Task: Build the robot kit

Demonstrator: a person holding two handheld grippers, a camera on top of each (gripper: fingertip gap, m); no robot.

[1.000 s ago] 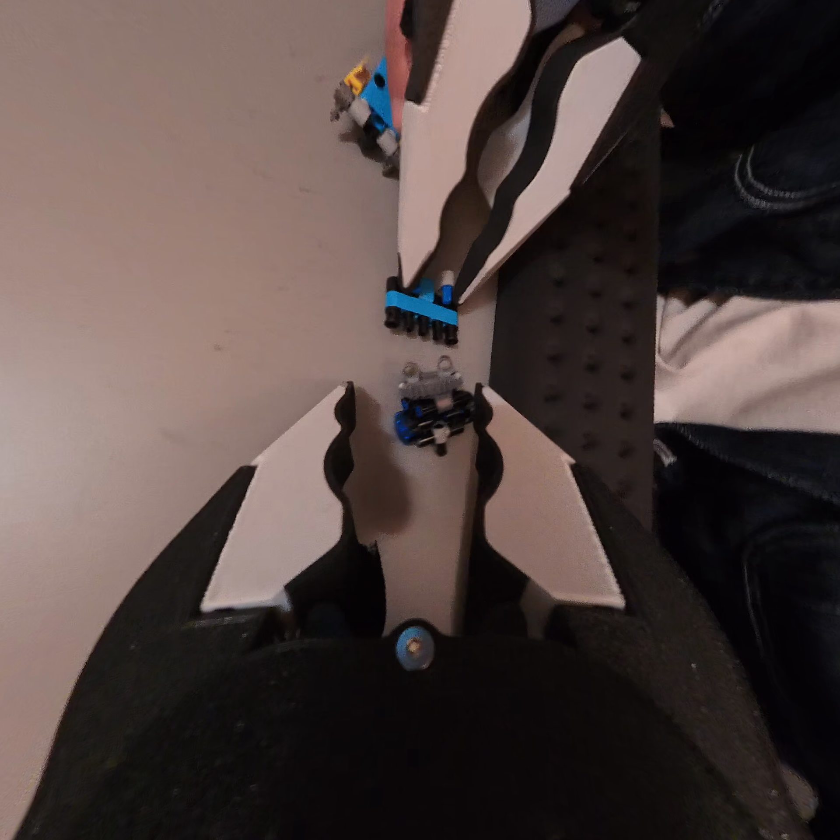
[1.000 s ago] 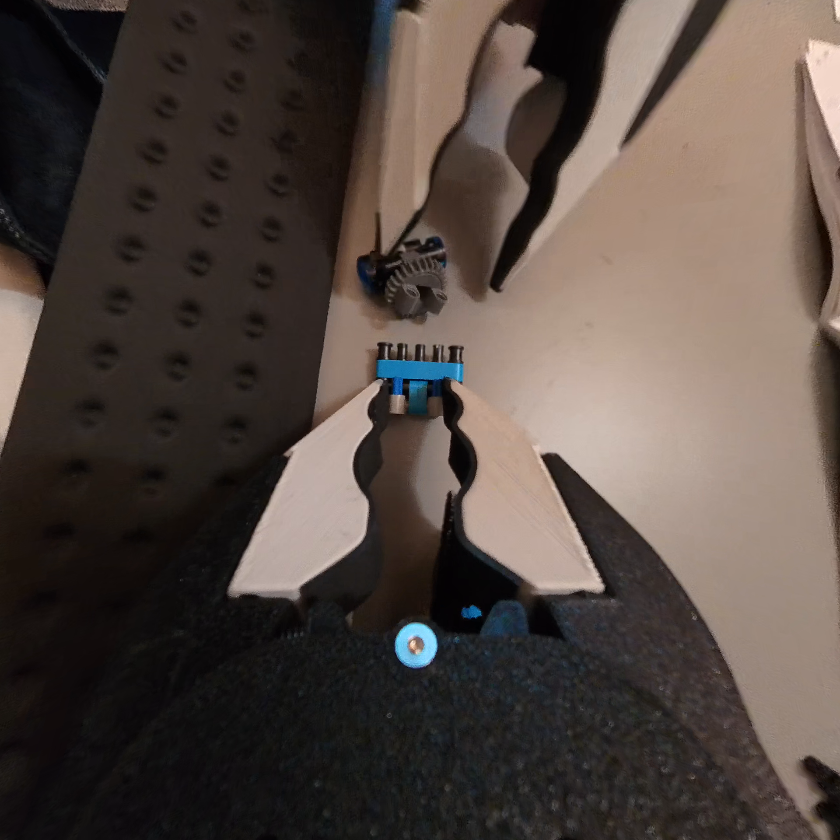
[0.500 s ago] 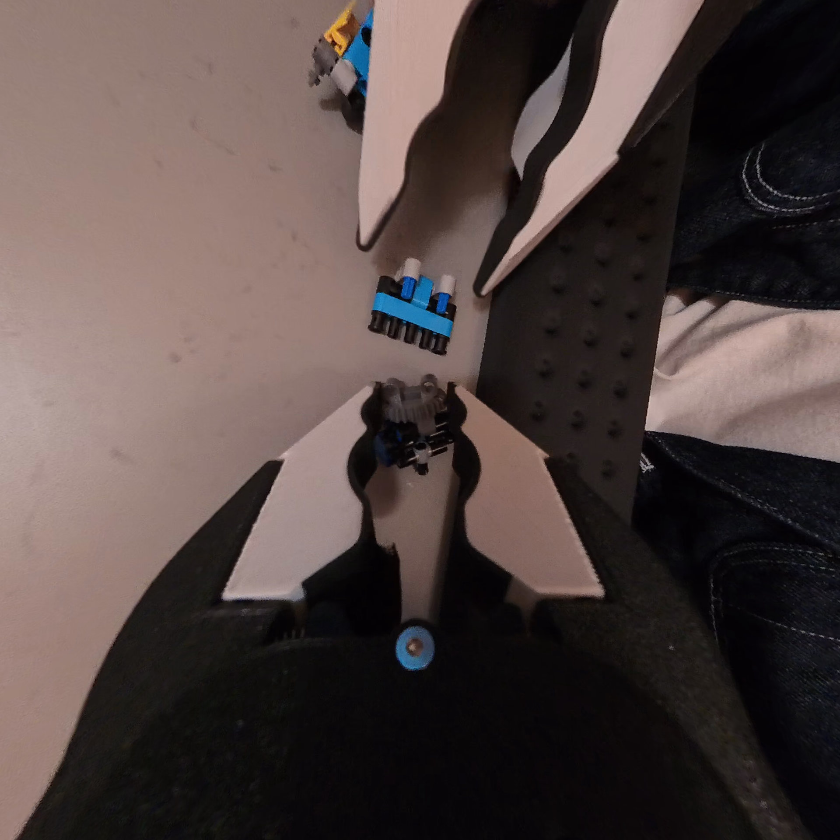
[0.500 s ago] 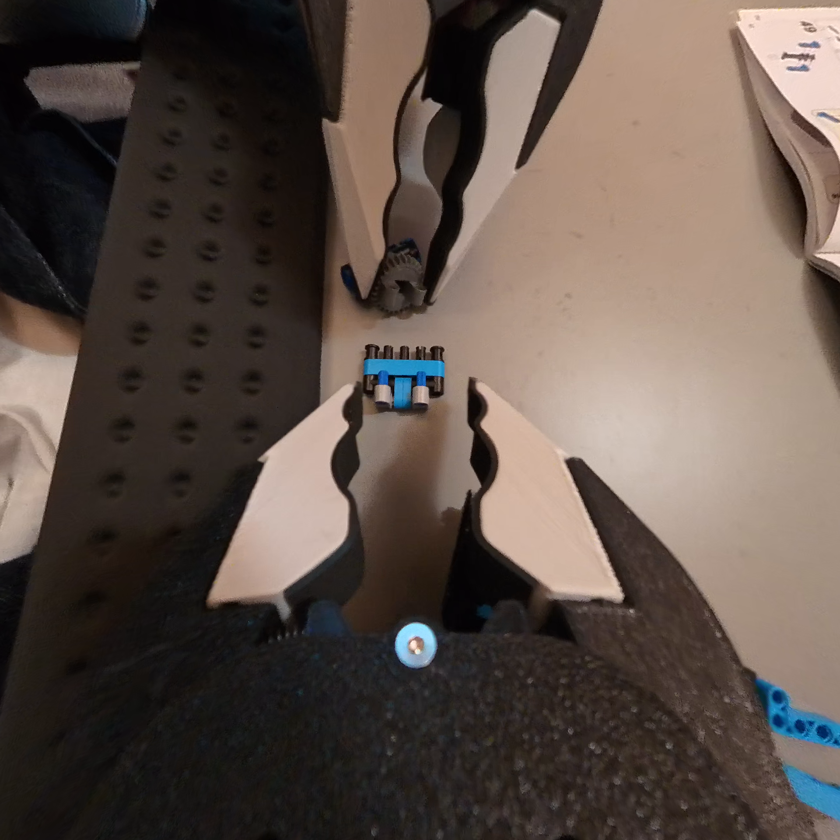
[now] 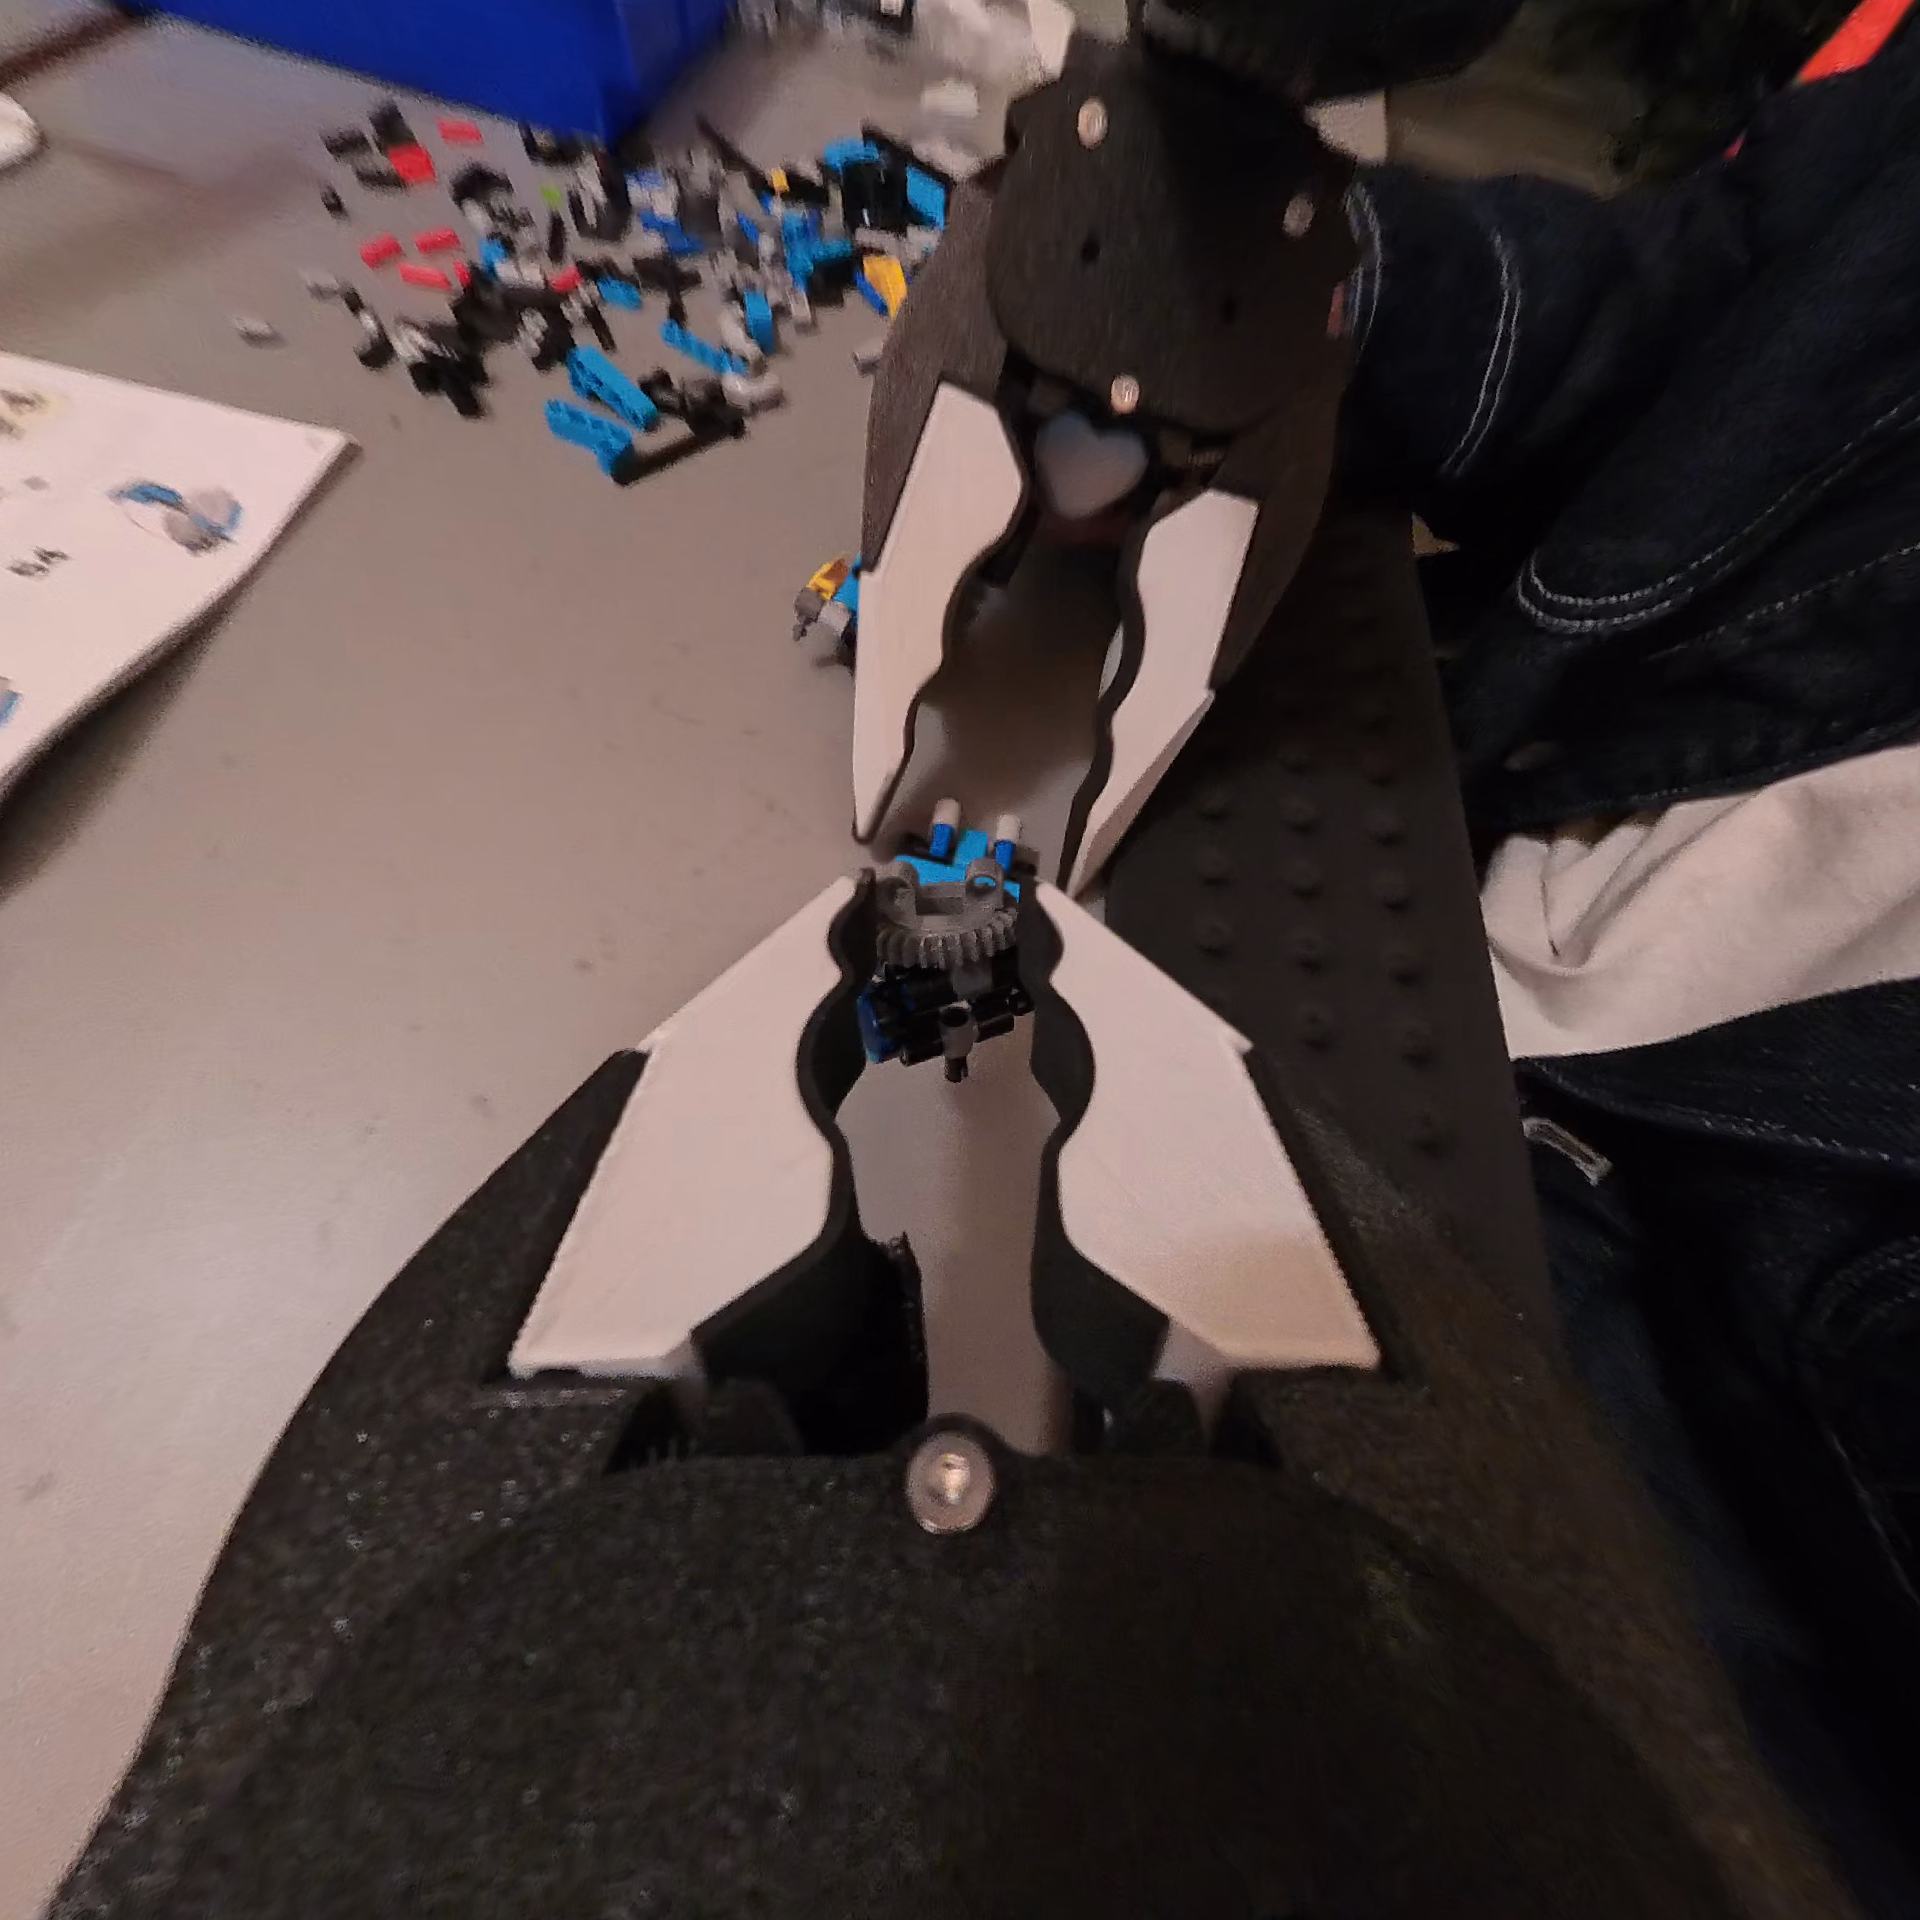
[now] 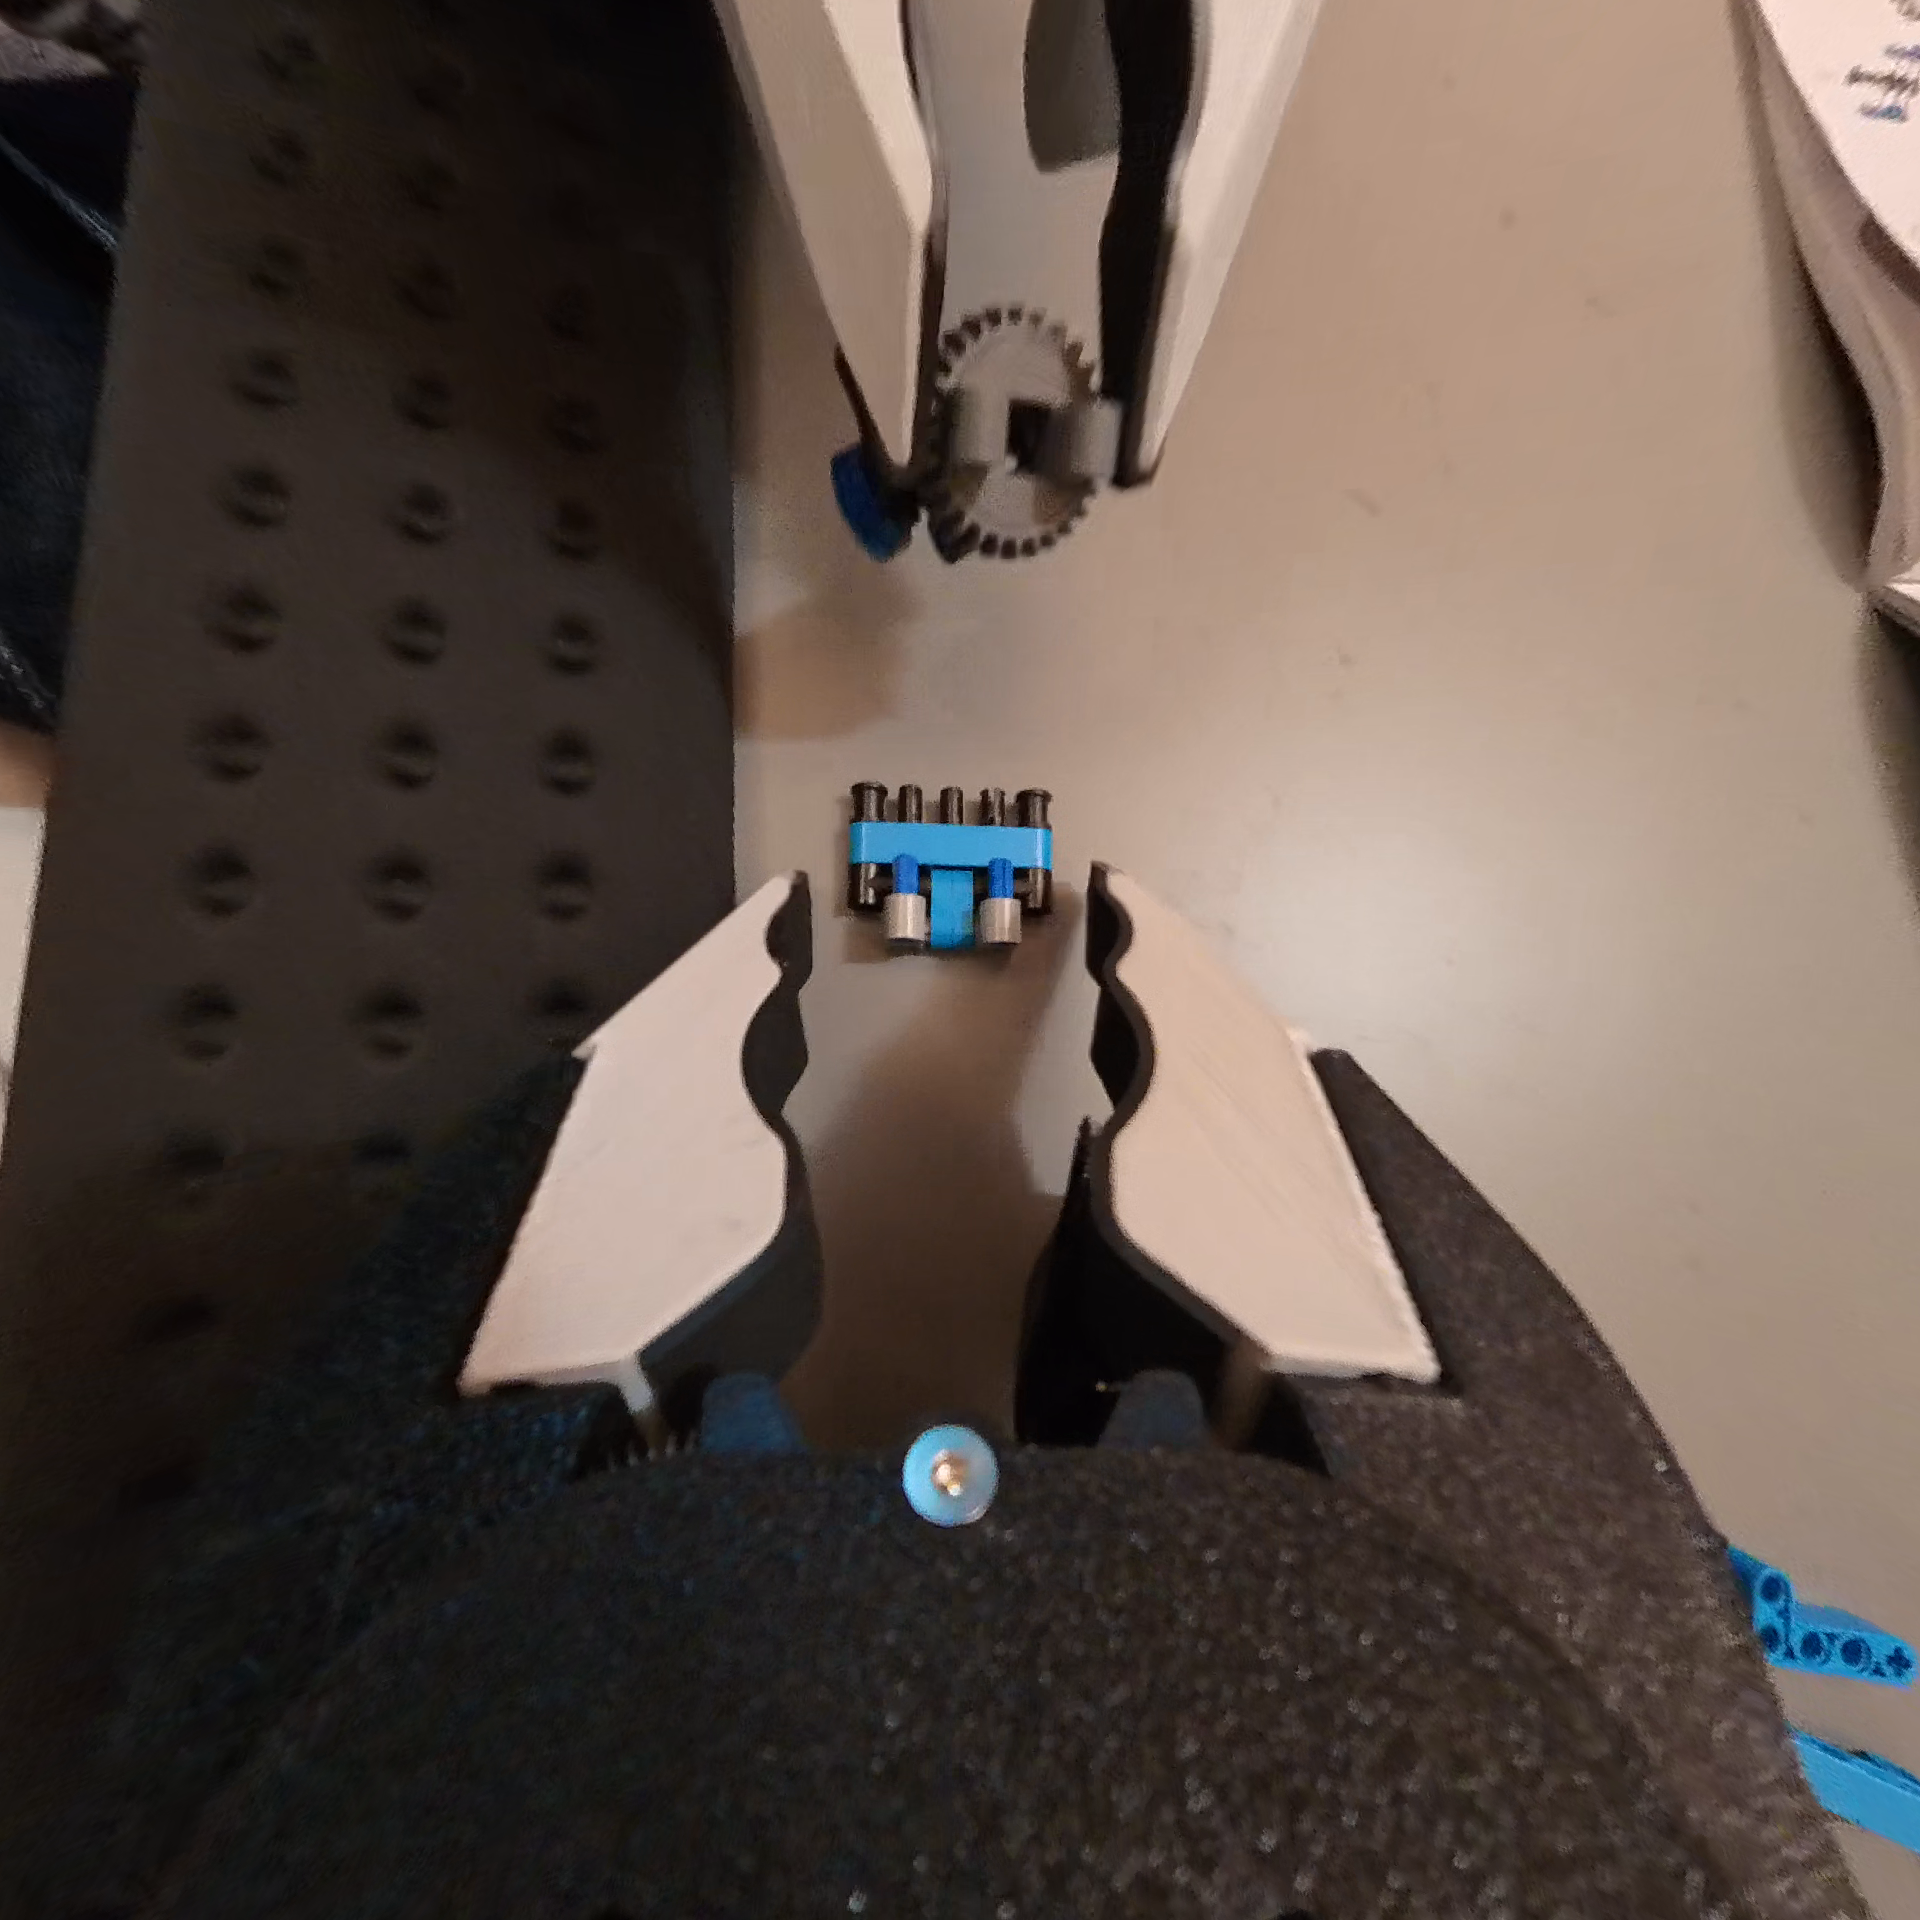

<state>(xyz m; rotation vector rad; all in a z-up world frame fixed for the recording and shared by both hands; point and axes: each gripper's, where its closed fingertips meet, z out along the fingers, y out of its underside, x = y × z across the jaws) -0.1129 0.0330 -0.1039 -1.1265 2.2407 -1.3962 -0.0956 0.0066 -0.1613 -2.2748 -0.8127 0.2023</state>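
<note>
Now my left tongs (image 5: 945,894) are lifting the gear assembly (image 5: 940,971), clamped, off the counter (image 5: 436,935), while my right tongs (image 6: 945,883), backed off, are standing apart around the blue pin beam (image 6: 949,862).

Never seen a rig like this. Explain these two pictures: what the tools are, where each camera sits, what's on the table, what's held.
There is no robot. A person holds two hand grippers, each with a camera looking along its white fingers.

The left wrist view shows the left gripper shut on a gear assembly, grey gear with black and blue pieces.

The right wrist view shows the right gripper open and empty; a blue beam with black pins lies on the grey table between its tips.

Beside both lies a black dimpled mat. Farther off: loose building pieces, an open booklet.
</note>
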